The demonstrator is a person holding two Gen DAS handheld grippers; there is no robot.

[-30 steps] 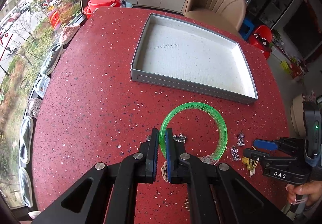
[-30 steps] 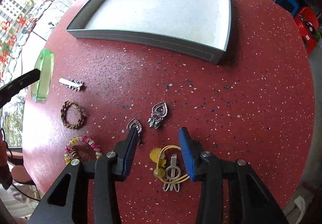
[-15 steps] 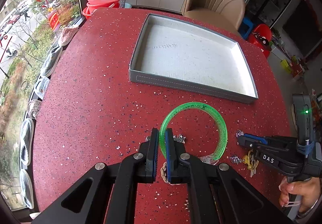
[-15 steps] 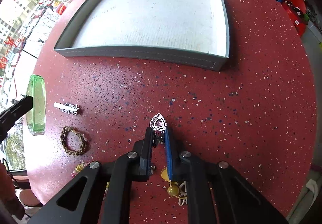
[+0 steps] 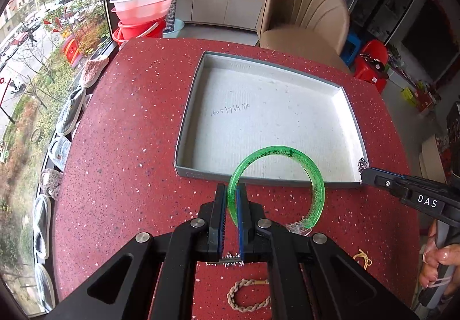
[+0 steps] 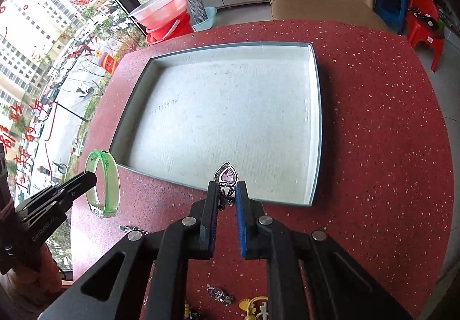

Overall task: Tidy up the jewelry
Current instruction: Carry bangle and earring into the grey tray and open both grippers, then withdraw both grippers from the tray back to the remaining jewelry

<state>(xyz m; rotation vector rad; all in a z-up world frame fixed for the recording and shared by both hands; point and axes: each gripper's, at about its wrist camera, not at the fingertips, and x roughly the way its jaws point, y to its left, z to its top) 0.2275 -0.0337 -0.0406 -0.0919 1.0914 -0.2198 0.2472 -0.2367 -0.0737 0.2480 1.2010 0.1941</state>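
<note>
Green bangle (image 5: 277, 173) sits clamped in the left gripper (image 5: 232, 196), just before the tray (image 5: 184, 130). Right gripper (image 6: 227, 190) pinches a heart pendant (image 6: 227, 175) over the tray's near wall; braided bracelet (image 5: 247, 295) lies behind.

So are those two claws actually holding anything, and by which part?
Yes. The left gripper pinches the green bangle across one side of its band. The right gripper grips the heart-shaped earring by the dangling part below its heart.

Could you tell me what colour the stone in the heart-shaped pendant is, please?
Pale pink, in a silver heart-shaped pendant; clearest in the right wrist view.
</note>
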